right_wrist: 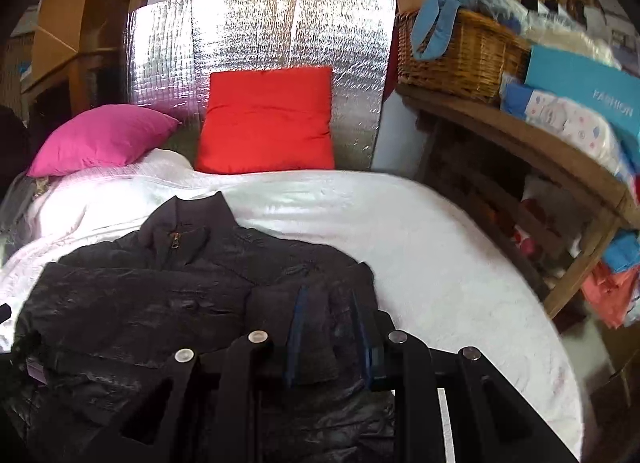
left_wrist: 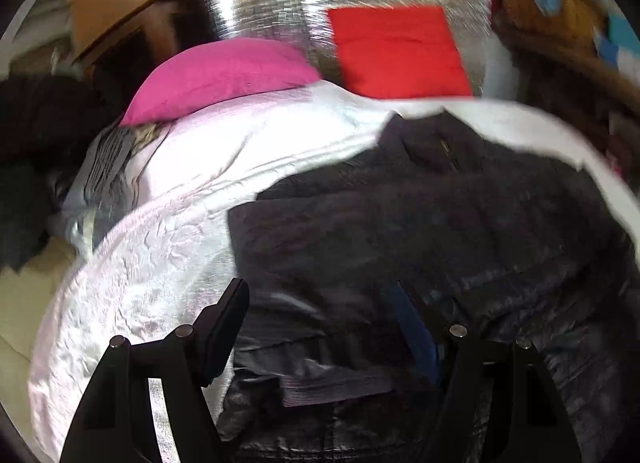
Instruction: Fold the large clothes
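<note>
Only one word is showing clearly: "FASHION", printed in pale capitals on the teal box [right_wrist: 580, 81] that is lying on the wooden shelf [right_wrist: 520, 135] in the right wrist view. Nothing readable is showing in the blurred left wrist view.

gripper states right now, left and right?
Left gripper: open, jaws wide over the black jacket, nothing pinched.
Right gripper: jaws closed on a fold of the black jacket.
</note>
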